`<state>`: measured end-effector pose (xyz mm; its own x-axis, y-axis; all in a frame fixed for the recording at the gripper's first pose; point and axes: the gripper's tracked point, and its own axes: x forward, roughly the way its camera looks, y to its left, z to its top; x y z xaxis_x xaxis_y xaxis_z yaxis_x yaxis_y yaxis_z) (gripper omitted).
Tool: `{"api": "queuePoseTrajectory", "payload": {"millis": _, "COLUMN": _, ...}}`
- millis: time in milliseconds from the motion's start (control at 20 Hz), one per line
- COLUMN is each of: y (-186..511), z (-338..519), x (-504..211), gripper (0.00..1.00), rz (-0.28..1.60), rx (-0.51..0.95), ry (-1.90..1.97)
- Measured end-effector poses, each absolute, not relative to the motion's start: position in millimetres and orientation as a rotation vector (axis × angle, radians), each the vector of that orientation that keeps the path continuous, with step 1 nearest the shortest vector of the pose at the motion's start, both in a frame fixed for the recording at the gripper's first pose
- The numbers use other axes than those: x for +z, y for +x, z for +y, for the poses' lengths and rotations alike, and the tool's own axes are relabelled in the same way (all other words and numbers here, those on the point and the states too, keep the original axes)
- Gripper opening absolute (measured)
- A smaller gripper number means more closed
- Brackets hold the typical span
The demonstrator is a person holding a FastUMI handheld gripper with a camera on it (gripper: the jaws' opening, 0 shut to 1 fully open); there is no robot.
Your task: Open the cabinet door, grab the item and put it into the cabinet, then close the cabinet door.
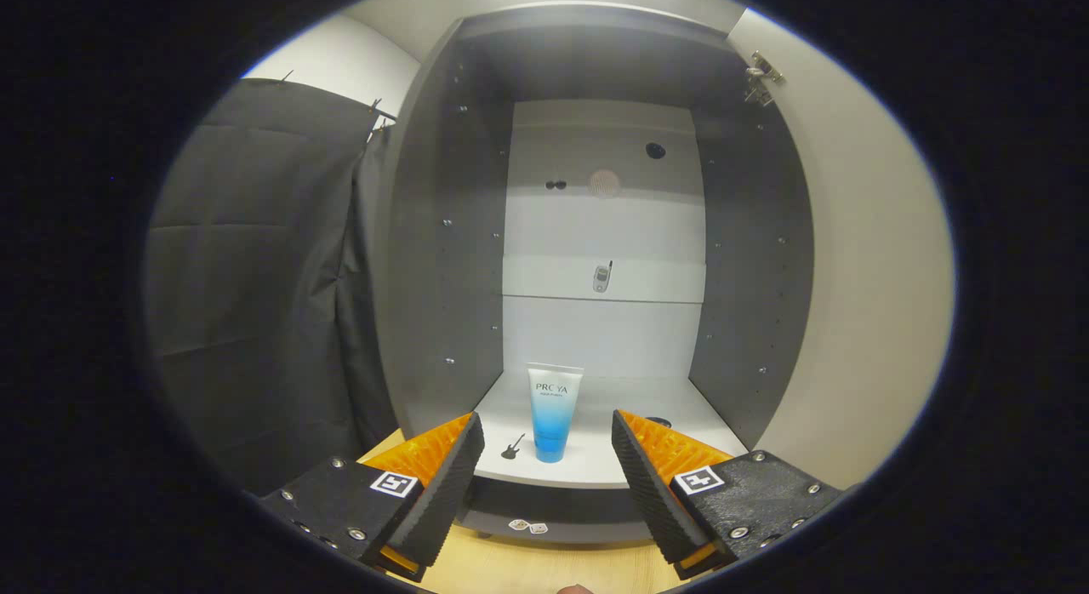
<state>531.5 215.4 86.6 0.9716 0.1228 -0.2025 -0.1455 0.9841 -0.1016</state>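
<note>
Grey laminate cabinet (442, 237) stands w/ its door (859, 279) swung wide to the right, pale inner face showing, metal hinge (760, 77) near the top. Task's thing, a squat white-to-blue plastic tube (553, 411) standing cap-down, sits upright on the white bottom shelf (612, 458), near the front edge, just ahead of the fingers and roughly centred btwn them. Gripper (548, 454) is spread wide, nothing held; both fingers sit short of the tube, not touching it. So, judging from this: door-opening done, item already placed inside, release done too. Step in hand looks like the pull-back before closing. Next move calls for drawing straight back w/o clipping the tube, then going round to the outer side of the door on the right and pushing it across until it meets the cabinet front. Small dark guitar-shaped sticker (512, 448) lies on the shelf beside the tube; a phone-shaped one (602, 277) is on the back panel. Light wood floor (544, 568) below.
</note>
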Motion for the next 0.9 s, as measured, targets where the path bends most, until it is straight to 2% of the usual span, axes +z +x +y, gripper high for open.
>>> {"api": "queuePoseTrajectory", "payload": {"millis": 500, "y": 411.5, "z": 200.2, "x": 107.0, "gripper": 0.94, "rz": 0.099, "rx": 0.116, "ry": -0.092}}
{"api": "queuePoseTrajectory", "payload": {"millis": 900, "y": 320.9, "z": 187.4, "x": 91.5, "gripper": 0.93, "rz": 0.097, "rx": 0.142, "ry": -0.045}}
